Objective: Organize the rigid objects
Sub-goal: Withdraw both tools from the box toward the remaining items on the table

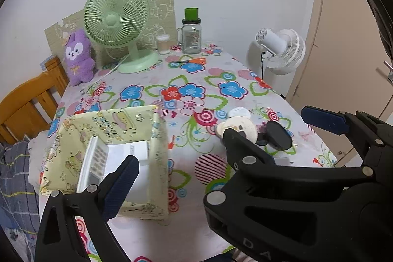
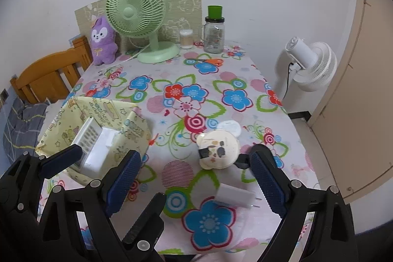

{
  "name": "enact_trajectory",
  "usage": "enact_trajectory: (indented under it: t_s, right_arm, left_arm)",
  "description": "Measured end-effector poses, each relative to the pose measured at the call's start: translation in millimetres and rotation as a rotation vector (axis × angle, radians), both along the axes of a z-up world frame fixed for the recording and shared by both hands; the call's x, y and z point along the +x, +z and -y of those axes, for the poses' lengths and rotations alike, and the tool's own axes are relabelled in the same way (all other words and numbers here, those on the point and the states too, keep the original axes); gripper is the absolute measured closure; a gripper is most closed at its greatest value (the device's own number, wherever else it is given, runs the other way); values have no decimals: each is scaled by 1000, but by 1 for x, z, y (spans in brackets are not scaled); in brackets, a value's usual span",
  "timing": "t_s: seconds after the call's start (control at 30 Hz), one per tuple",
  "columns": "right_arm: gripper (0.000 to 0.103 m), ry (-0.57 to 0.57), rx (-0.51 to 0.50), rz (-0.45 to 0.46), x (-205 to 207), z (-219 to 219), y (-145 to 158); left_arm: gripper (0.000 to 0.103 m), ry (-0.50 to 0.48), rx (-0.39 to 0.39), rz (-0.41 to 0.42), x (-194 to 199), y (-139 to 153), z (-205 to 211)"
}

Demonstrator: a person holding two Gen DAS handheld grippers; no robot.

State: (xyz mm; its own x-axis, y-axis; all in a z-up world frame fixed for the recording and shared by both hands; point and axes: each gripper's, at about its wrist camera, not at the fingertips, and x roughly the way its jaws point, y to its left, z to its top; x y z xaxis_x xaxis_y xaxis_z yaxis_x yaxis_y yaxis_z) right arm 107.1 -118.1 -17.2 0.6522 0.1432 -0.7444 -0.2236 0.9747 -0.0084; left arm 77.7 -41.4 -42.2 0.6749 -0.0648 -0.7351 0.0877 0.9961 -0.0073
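**Ana:** Both tongs are spread wide and hold nothing. From its own camera, the right tongs (image 2: 196,178) hover low over the flowered surface (image 2: 196,80), and the small white plug-in charger block (image 2: 234,195) lies between the two fingers, touching neither.

**Ben:** And the left tongs (image 1: 176,146)?

**Ana:** Seen from their own camera, they hang just beside the pale yellow cartoon-print fabric box (image 1: 157,139), which sits at ten o'clock from them.

**Ben:** How far along is the tidying, would you say?

**Ana:** Partly done, I judge. A white remote with grey buttons (image 2: 86,136) and a white rectangular box (image 2: 100,151) already stand inside the fabric box. The charger and the cream round bear-faced gadget on a black stand (image 2: 218,149) remain loose.

**Ben:** Where is that gadget from the right tongs?

**Ana:** At twelve o'clock, just beyond the charger, near the right finger's tip. A white round pad (image 2: 229,128) lies right behind it.
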Motion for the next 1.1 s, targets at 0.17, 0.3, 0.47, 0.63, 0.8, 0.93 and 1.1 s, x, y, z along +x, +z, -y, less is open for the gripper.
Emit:
enact_trajectory:
  t_s: [0.17, 0.3, 0.47, 0.63, 0.8, 0.93, 1.1]
  right_arm:
    - [10, -9, -13, 2, 2, 13, -3]
    - [10, -15, -15, 12, 3, 24, -8]
    - [10, -17, -2, 9, 6, 38, -19]
    - [10, -26, 1, 25, 7, 52, -31]
    - [10, -41, 3, 52, 9, 66, -40]
    - [10, -63, 8, 65, 9, 74, -50]
    - [10, -75, 15, 72, 10, 83, -64]
  left_arm:
    - [3, -6, -14, 3, 2, -4, 12]
    - [3, -11, -12, 15, 4, -10, 24]
    - [3, -18, -1, 26, 7, -21, 38]
    - [3, -41, 0, 47, 10, -32, 50]
    - [3, -74, -1, 52, 15, -43, 61]
    - [3, -99, 3, 50, 17, -51, 68]
    - [3, -120, 10, 31, 21, -67, 78]
